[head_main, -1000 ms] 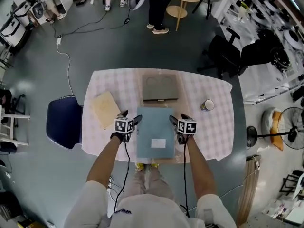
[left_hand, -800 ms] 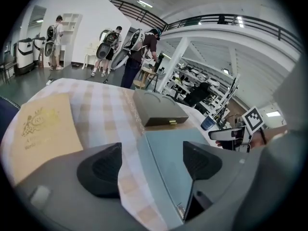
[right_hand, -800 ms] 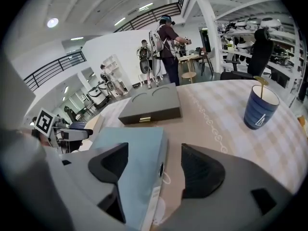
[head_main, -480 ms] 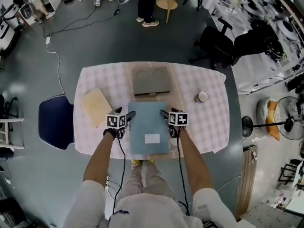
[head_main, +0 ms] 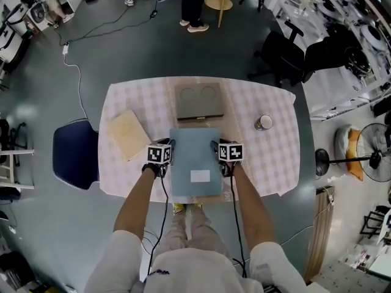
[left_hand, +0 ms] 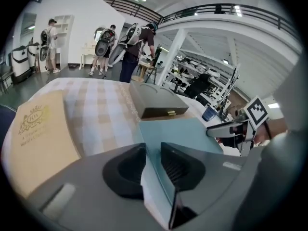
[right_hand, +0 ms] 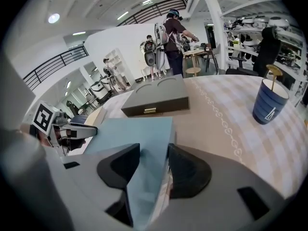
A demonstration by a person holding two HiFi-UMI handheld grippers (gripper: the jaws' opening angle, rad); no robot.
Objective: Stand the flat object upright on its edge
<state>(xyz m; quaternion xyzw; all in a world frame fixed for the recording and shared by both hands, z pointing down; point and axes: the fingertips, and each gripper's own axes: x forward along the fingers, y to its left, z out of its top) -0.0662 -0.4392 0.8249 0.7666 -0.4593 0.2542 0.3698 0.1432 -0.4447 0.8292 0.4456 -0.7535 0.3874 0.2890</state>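
Left gripper (head_main: 170, 145) and right gripper (head_main: 215, 146), jaws just closed onto opposite sides of the book (head_main: 195, 163), should lift evenly and hold firmly.

On the bench (head_main: 272, 157), the flat object (head_main: 195, 163) is laid at the near edge; a box (head_main: 198, 101) is placed behind it, a book (head_main: 129, 134) left, a cup (head_main: 264, 122) right.

Left tool (head_main: 172, 144) and right tool (head_main: 215, 144), arms outstretched, just closed onto the book (head_main: 195, 163).
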